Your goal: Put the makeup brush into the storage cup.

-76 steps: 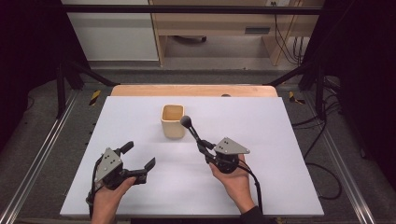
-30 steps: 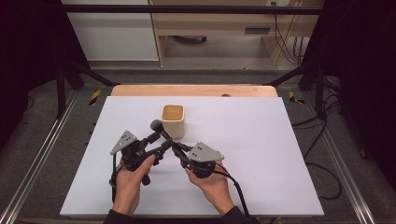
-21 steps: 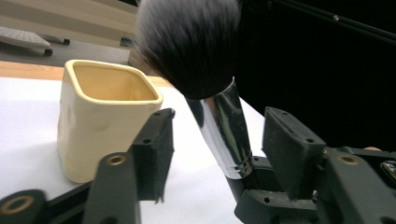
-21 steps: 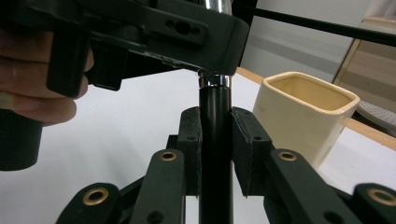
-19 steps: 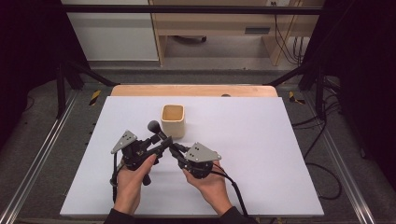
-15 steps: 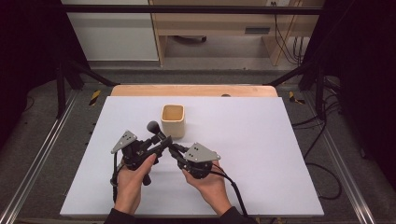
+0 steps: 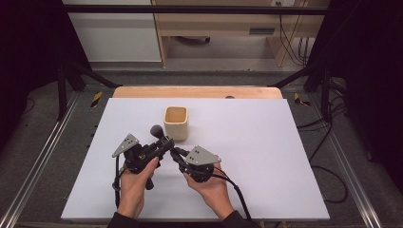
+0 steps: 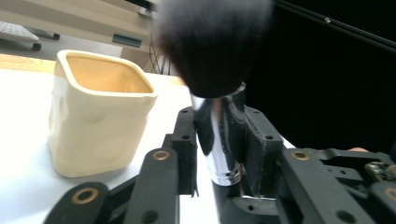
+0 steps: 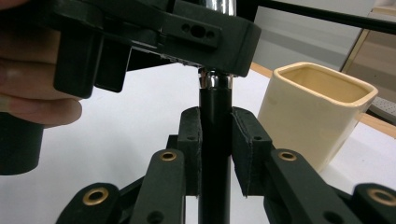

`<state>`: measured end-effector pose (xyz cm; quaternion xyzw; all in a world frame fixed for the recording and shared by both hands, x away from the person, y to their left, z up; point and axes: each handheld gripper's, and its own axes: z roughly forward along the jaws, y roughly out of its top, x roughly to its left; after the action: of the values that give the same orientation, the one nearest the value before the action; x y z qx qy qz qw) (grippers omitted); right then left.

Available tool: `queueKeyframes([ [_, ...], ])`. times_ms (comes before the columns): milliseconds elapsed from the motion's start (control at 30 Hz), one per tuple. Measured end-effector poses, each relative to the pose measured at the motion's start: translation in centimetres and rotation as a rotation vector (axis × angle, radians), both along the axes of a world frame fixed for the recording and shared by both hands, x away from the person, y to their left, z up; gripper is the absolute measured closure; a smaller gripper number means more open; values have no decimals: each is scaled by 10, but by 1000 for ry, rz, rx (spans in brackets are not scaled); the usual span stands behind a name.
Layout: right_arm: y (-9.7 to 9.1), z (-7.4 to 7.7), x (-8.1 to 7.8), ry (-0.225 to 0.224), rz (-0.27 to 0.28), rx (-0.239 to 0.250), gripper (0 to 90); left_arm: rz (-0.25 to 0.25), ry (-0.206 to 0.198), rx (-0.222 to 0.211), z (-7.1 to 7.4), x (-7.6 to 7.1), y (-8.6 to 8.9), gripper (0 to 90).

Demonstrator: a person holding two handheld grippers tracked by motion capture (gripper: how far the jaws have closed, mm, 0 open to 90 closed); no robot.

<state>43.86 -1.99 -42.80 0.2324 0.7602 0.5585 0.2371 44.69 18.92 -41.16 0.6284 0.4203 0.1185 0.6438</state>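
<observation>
Black rubbery pads on my left gripper [image 8: 218,140] have just been closing and are now clamping the brush's [image 7: 158,135] shiny chrome ferrule, while my right gripper [image 9: 215,140] is pinching its matte black handle lower down. Both are holding it near upright, soft dark bristles on top, just beside the cup [image 7: 176,122]. To hand over cleanly, I am judging that the right should loosen only once the left's grip is firm on that slick metal. Cream, glossy and square-mouthed with dimpled walls, the cup is standing on the white table [image 7: 266,152].
</observation>
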Motion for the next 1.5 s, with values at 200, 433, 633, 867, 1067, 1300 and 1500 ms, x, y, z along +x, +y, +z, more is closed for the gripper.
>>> queueKeyframes([
  [200,1,-1,2,5,3,2,745,9,-16,18,1,-1,-2,700],
  [433,-2,0,2,29,17,-3,630,18,-62,76,5,-5,-4,702],
  [633,-11,1,-2,22,3,-39,475,33,-100,138,13,-5,-3,702],
  [867,-27,-2,-1,43,-54,-78,201,43,-124,189,21,-5,-2,702],
  [1067,-47,-8,7,94,-85,-88,94,46,-128,220,26,-3,-3,703],
  [1300,-71,-12,13,106,-108,-32,103,54,-148,252,39,1,-6,702],
  [1500,-82,-11,12,82,-127,-68,96,75,-167,249,52,6,-1,702],
])
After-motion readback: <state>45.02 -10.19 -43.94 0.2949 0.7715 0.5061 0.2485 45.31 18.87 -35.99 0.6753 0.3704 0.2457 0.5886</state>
